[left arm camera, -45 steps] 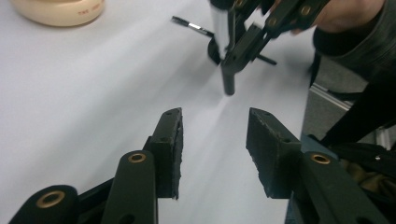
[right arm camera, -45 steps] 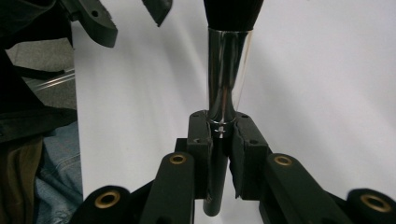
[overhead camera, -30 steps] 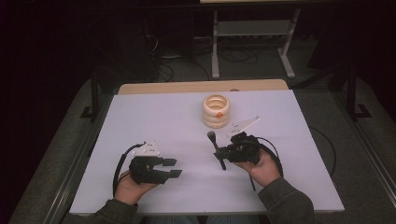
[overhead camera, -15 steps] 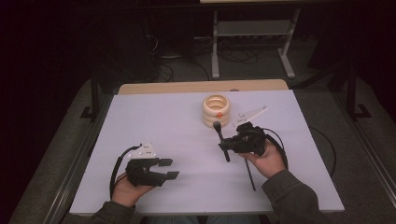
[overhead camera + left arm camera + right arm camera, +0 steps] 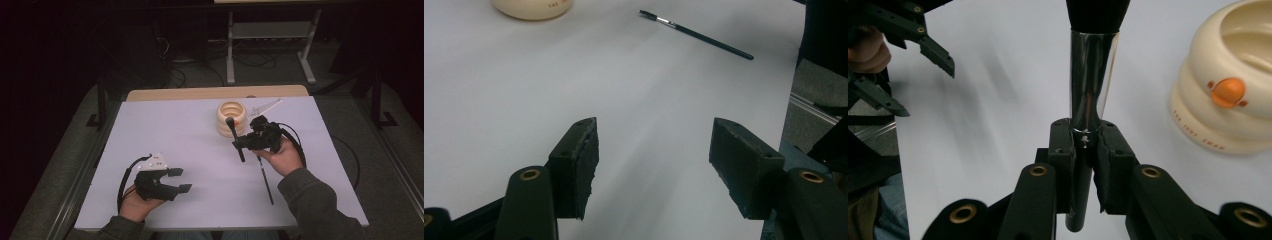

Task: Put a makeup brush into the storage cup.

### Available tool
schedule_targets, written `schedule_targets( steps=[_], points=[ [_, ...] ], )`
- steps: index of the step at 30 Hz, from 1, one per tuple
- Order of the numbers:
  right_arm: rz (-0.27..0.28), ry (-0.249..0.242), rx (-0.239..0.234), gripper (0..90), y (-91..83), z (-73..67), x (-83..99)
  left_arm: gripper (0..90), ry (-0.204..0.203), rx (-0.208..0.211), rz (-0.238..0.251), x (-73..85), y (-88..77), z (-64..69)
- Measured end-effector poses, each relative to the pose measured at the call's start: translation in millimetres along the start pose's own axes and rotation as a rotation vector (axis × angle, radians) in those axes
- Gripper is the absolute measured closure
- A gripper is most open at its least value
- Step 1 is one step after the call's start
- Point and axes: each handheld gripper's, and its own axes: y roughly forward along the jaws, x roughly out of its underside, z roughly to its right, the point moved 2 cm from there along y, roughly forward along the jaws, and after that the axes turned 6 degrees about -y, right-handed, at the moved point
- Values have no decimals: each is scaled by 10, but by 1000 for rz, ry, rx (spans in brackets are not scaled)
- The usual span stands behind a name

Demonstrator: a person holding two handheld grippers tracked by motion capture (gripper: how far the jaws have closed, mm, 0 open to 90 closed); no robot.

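Your left hand-held gripper [image 5: 172, 180] rests low near the front of the counter [image 5: 165, 130], jaws spread wide with nothing between them, so little can go wrong on that side. Your right hand-held gripper [image 5: 246, 142] is clamped on a makeup brush [image 5: 1087, 95], gripping at the base of its shiny metal ferrule. That smooth metal could slip or twist in the pads if you tilt it quickly. The brush head points toward the cream ringed holder [image 5: 232, 118], which stands just beyond it; a hasty push could knock the holder over. A thin brush [image 5: 265, 177] lies on the counter under your right forearm, where your sleeve might sweep it.
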Motion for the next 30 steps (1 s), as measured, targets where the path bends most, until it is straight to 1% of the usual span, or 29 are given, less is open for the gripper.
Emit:
schedule_targets(
  steps=[1,2,4,8,9,11,12,14,15,16,19,20,22,23,26,27,28,30],
  points=[
    [-3,2,1,782,-4,14,-27,359,3,-3,0,0,-11,-8],
    [-3,5,2,782,-10,30,-54,355,-3,-9,4,5,-16,-9],
    [6,3,4,782,-19,73,-100,350,4,-17,-1,13,-26,-18],
    [15,9,8,782,-39,122,-165,348,1,-20,1,17,-30,-37],
    [17,6,13,782,-59,158,-198,344,-2,-22,1,17,-31,-45],
    [16,21,16,782,-81,180,-232,339,-10,-21,3,21,-35,-57],
    [18,23,19,782,-93,195,-247,338,-6,-24,0,22,-40,-65],
    [25,21,23,782,-113,237,-280,334,-13,-26,1,25,-40,-68],
    [29,16,26,782,-125,261,-295,331,-3,-30,3,23,-38,-78],
    [37,26,25,782,-132,276,-316,328,-15,-33,0,28,-36,-73],
    [43,25,40,783,-149,348,-378,323,-17,-32,4,25,-36,-78],
    [40,43,43,782,-158,361,-404,321,-17,-33,5,24,-37,-79],
    [45,53,51,782,-166,403,-451,321,-16,-31,7,24,-36,-84],
    [53,47,61,782,-169,428,-474,323,-17,-29,6,25,-40,-84],
    [64,51,71,783,-173,501,-534,327,-7,-28,4,21,-61,-92],
    [70,65,69,782,-171,517,-554,327,-5,-29,3,21,-67,-96],
    [75,71,70,783,-169,534,-570,326,-16,-26,12,20,-64,-89],
    [71,65,80,783,-160,577,-598,326,-18,-24,15,19,-63,-93]
  ],
)
